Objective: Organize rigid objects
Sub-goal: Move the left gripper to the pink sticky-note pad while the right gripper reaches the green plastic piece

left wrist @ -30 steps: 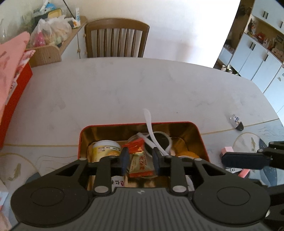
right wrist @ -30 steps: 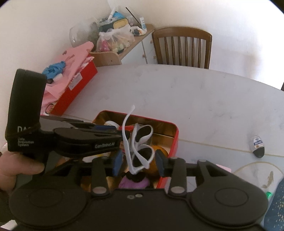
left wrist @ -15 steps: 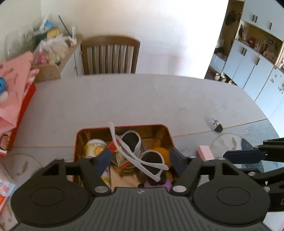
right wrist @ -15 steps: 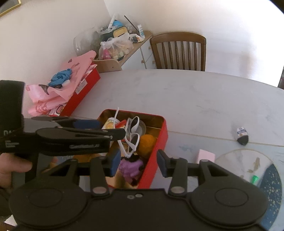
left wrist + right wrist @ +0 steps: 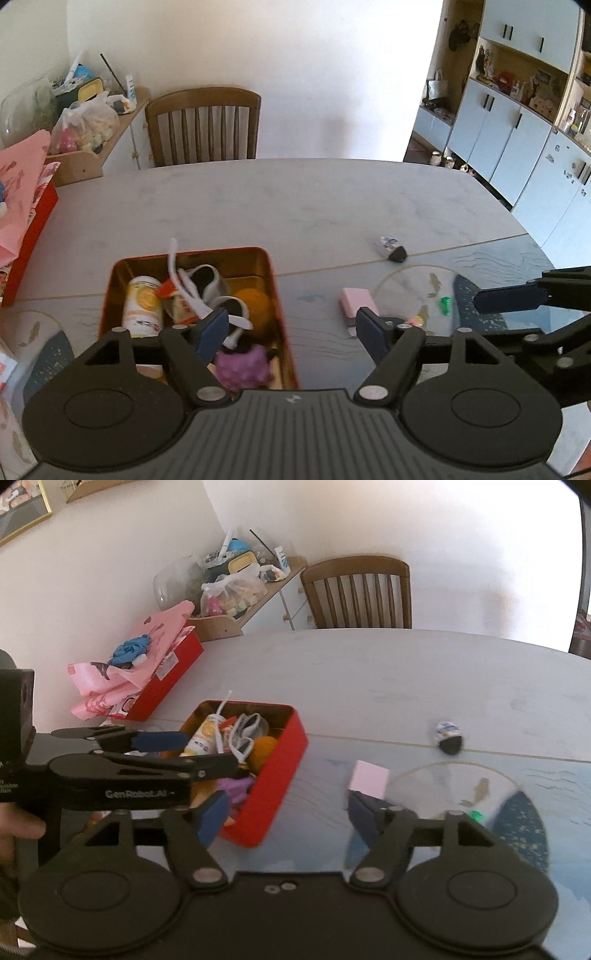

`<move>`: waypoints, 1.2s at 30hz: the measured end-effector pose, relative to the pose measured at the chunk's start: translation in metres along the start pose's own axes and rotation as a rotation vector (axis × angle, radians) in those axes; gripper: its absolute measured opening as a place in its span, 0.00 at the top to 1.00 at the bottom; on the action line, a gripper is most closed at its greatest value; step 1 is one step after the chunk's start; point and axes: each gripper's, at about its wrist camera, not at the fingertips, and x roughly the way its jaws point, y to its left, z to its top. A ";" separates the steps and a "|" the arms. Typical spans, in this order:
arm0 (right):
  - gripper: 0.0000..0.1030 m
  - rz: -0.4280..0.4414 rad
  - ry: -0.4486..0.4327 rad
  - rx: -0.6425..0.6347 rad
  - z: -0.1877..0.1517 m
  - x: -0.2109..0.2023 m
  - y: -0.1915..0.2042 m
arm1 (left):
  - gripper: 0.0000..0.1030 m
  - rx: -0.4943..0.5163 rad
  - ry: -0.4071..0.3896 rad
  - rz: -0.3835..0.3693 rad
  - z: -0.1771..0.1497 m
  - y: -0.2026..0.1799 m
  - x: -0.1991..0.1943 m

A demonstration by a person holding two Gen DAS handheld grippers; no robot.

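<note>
Far left, by the near edge of the table [image 5: 332, 206]: red tin [image 5: 192, 252], already stuffed with a yellow can [image 5: 144, 306], white glasses [image 5: 207, 291], an orange ball [image 5: 258, 306] and a purple toy [image 5: 242, 365].

Left gripper [image 5: 291, 332]: spread wide, just been opening more, pinching nothing. Only the tin's right wall and bare table between the pads.

Just right of the tin, near the same edge: pink block [image 5: 356, 301], lying flat and touching nothing. Probably next to go in. Looks hard, light and smooth, not easy to break. Could slide a bit on the shiny table. Best to pinch across its two shorter-apart sides, down low, pads flat on them. Seems to have its long side running left to right along the near edge, turned a little. Looks nearly square from the right wrist, so hard to be sure.

Farther right and farther back: small black and white thing [image 5: 391, 249], lying down, slanted, dark end to the right and toward the near edge. Too small to name. Likely hard and light; best to grab across its middle.

Right again, close to the near edge: tiny green bit [image 5: 445, 306], too small to tell.

Right gripper [image 5: 288, 814]: also spread wide, just been opening more, empty, hanging above the table between the tin and the pink block.
</note>
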 end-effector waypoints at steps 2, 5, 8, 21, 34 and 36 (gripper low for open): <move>0.23 0.002 0.002 0.006 -0.004 -0.009 -0.014 | 0.23 -0.003 -0.002 -0.004 -0.002 -0.011 -0.001; 0.17 -0.002 0.001 0.004 -0.010 -0.019 -0.036 | 0.22 -0.007 -0.001 -0.005 -0.007 -0.030 0.001; 0.09 -0.009 0.001 -0.009 -0.015 -0.028 -0.055 | 0.20 -0.021 0.006 -0.010 -0.011 -0.045 0.005; 0.00 0.021 0.011 -0.109 -0.026 -0.039 -0.108 | 0.20 -0.060 0.026 0.048 -0.012 -0.094 0.044; 0.09 0.017 0.079 -0.151 -0.025 0.001 -0.142 | 0.20 -0.018 0.063 0.110 -0.004 -0.117 0.105; 0.12 0.017 0.088 -0.165 -0.023 0.008 -0.144 | 0.20 -0.033 0.068 0.116 -0.002 -0.114 0.115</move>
